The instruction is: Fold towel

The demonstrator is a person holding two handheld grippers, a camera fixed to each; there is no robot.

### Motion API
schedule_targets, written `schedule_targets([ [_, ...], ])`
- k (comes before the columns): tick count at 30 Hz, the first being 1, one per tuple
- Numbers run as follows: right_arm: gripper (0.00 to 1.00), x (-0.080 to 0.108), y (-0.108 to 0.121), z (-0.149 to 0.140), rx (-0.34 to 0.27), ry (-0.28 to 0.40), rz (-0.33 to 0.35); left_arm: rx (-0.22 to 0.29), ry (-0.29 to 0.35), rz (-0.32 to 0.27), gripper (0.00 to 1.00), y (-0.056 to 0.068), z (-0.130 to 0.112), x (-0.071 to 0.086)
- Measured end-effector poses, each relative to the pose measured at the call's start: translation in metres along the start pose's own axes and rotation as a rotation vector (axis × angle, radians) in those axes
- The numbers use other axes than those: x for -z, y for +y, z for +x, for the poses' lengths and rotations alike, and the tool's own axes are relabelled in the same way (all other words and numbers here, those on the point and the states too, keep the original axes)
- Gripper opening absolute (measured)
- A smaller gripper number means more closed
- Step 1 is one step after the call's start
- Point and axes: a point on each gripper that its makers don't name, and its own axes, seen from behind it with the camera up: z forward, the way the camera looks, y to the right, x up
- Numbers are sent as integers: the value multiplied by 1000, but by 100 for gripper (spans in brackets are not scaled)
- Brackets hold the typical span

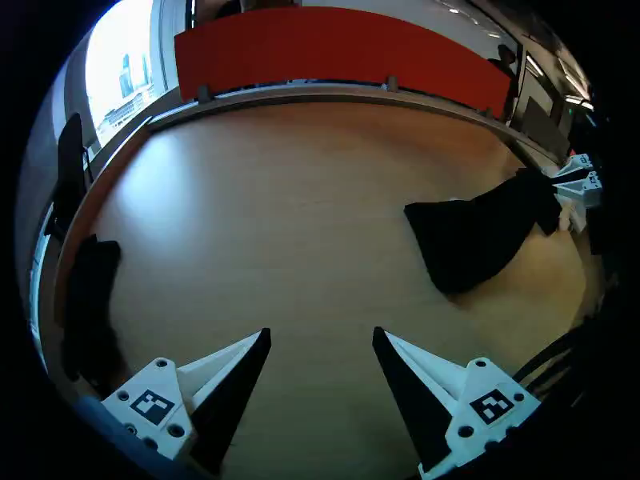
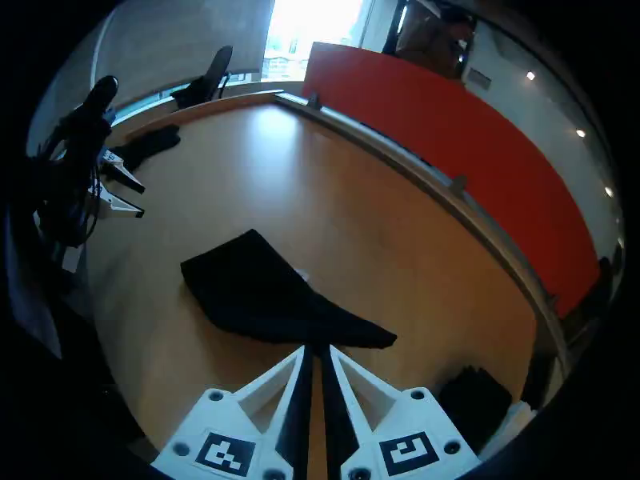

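Towel (image 2: 248, 296), black and limp, lies on the wooden table (image 2: 320, 184) toward its near edge, and in the right gripper view it spreads as a rough triangle. One broad corner rests flat on the wood, while the other end narrows to a point that runs in between the fingers of the right gripper (image 2: 318, 352). Those fingers are drawn almost together and pinch that end of the cloth. In the left gripper view the towel (image 1: 472, 236) sits well off to the right. Its lower part is slumped on the table and its upper part is pulled up into a taut, creased strip toward the right gripper (image 1: 580, 184) at the table's edge. The surface looks matte and uniformly dark, and no fold line can be made out. The left gripper (image 1: 320, 332) hangs over bare wood with its fingers spread wide and nothing between them, well apart from the towel. A red divider panel (image 1: 344, 60) stands along the far side of the table.
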Motion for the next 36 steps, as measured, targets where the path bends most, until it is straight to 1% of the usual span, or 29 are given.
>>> schedule_targets([
  [6,7,-3,-4,8,13,14,8,1,1,-2,94,2,-1,2],
  [12,7,-10,-15,21,35,31,31,3,4,-2,94,3,-1,5],
  [27,7,-37,-64,60,97,71,125,24,26,-4,94,1,5,17],
  [36,7,-56,-92,76,129,77,190,37,30,4,94,-5,2,21],
])
